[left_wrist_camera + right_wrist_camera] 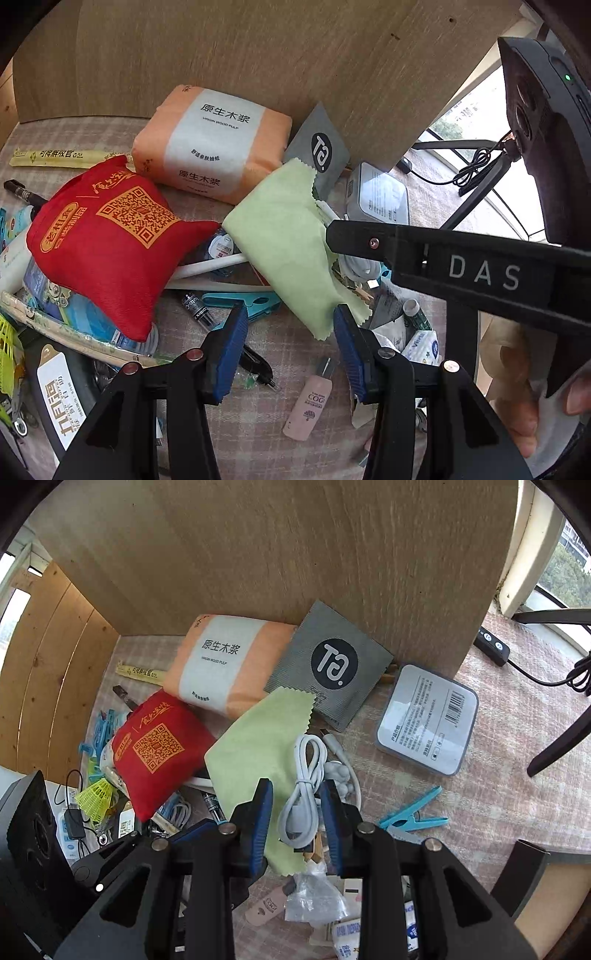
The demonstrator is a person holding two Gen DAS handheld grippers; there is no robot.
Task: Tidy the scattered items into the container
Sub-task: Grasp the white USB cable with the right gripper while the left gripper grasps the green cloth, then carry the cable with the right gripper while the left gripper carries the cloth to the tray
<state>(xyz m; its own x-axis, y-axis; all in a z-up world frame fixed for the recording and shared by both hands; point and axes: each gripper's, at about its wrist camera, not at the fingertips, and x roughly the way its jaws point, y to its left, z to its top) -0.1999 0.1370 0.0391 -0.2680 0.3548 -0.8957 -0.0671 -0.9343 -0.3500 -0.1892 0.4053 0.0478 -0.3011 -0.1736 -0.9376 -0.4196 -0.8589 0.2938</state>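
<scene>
In the right wrist view my right gripper (pixel 297 808) points down over a coiled white cable (pixel 304 775) that lies on a light green cloth (pixel 251 746). The coil sits between the blue pads, and a sliver of cloth still shows beside the left pad. In the left wrist view my left gripper (pixel 291 325) stands open over the checked tablecloth, with the lower corner of the green cloth (pixel 284 236) between its pads. One black finger (pixel 369 242) of the right gripper reaches in from the right over that cloth.
A red pouch (pixel 110 236), an orange tissue pack (pixel 214 144), a grey sachet (pixel 332 664) and a grey-white box (pixel 428 720) lie near a wooden panel (pixel 295 554). A blue peg (pixel 413 812), a pink bottle (pixel 308 402), pens and several small packets are scattered around.
</scene>
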